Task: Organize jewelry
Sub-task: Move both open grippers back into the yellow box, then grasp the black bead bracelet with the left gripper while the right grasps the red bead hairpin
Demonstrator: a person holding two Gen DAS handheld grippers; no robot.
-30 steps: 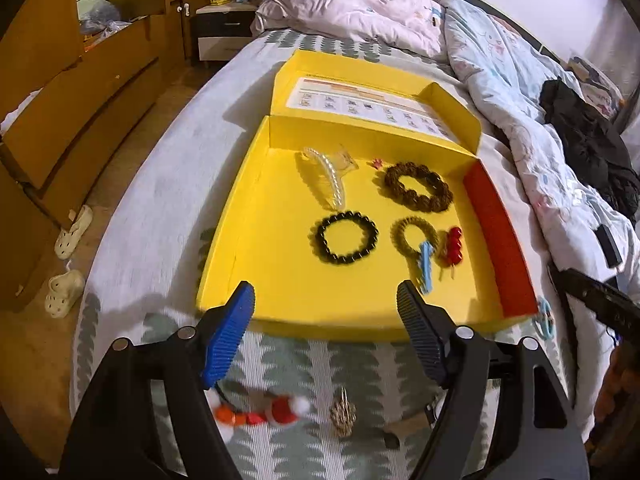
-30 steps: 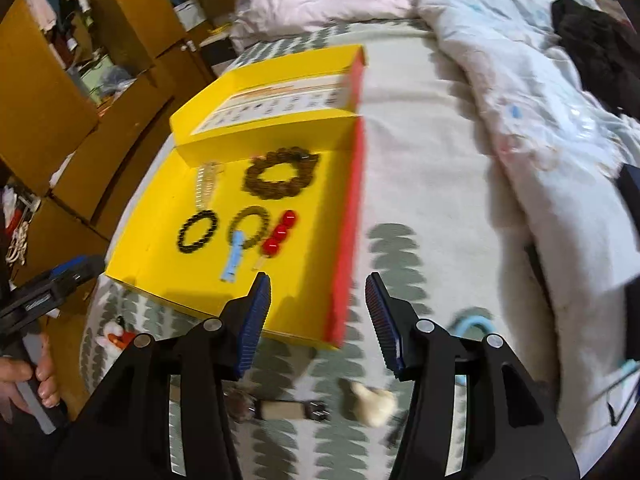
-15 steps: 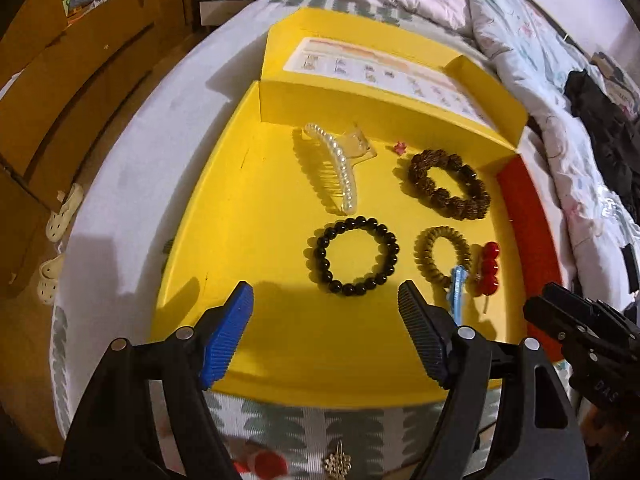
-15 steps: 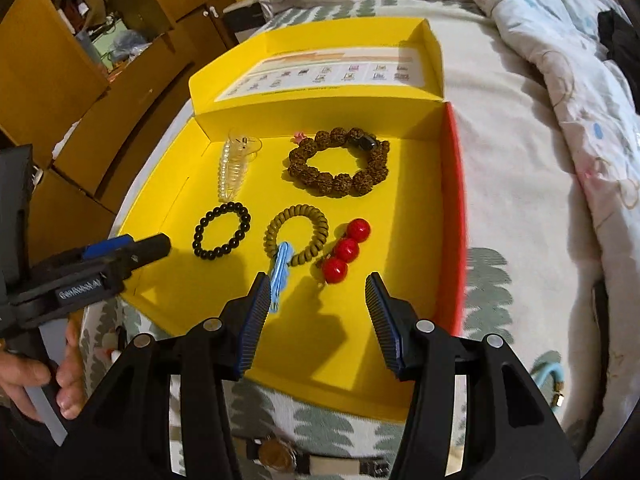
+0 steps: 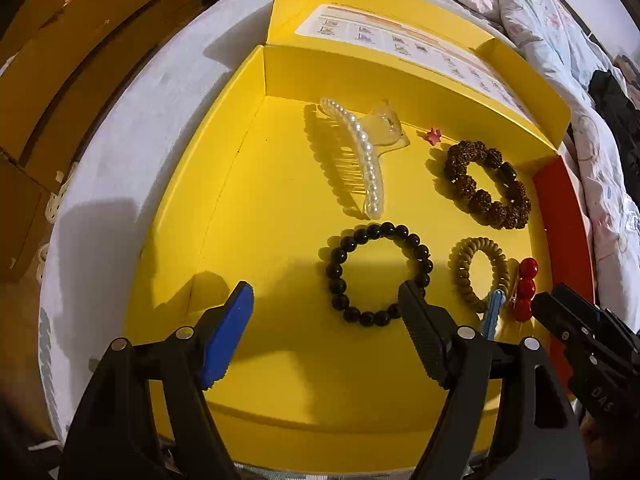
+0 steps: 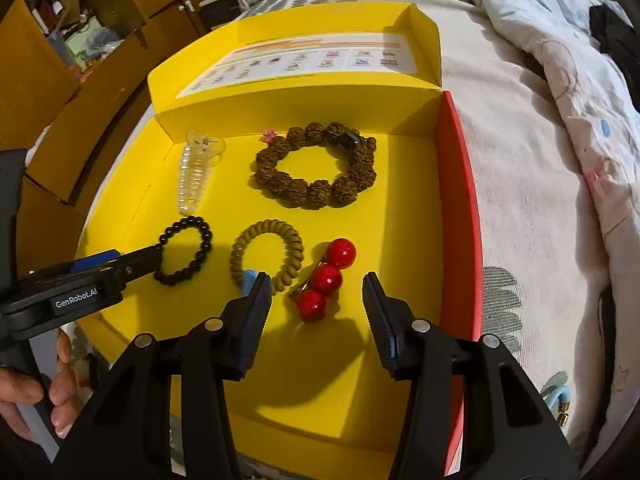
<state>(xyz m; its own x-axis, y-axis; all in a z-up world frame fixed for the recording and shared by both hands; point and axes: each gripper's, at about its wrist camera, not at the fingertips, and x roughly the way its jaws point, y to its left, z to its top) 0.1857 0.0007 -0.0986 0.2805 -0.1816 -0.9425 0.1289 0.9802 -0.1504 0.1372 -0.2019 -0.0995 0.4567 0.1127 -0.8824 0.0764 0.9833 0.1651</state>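
The yellow box (image 6: pixel 132 208) lies open on the bed (image 6: pixel 520 128), and it now fills both views much more than one second ago, when the patterned cover in front of it with loose pieces was still visible; both grippers have come down and closer over it.

In the right wrist view the red beads (image 6: pixel 327 277) are at the centre, the coil tie (image 6: pixel 266 258) at 9 o'clock from them, the black bracelet (image 6: pixel 184 250) further at 9 o'clock, the brown bracelet (image 6: pixel 316 166) at 12 o'clock and the pearl clip (image 6: pixel 194 172) at 10 o'clock.

The right gripper (image 6: pixel 316 294) has its jaws partly open; they have just been closing a little, with the lowest red bead between the tips, but the pads do not press on it. The left gripper (image 5: pixel 326 300) stands wide open and holds nothing; its right finger (image 5: pixel 416 312) lies over the rim of the black bracelet (image 5: pixel 378 274), contact I cannot tell.

On the left gripper's body "GenRobot.AI" (image 6: pixel 76 301) can be read. The printed sheet (image 6: pixel 296 60) inside the lid is too small to read.
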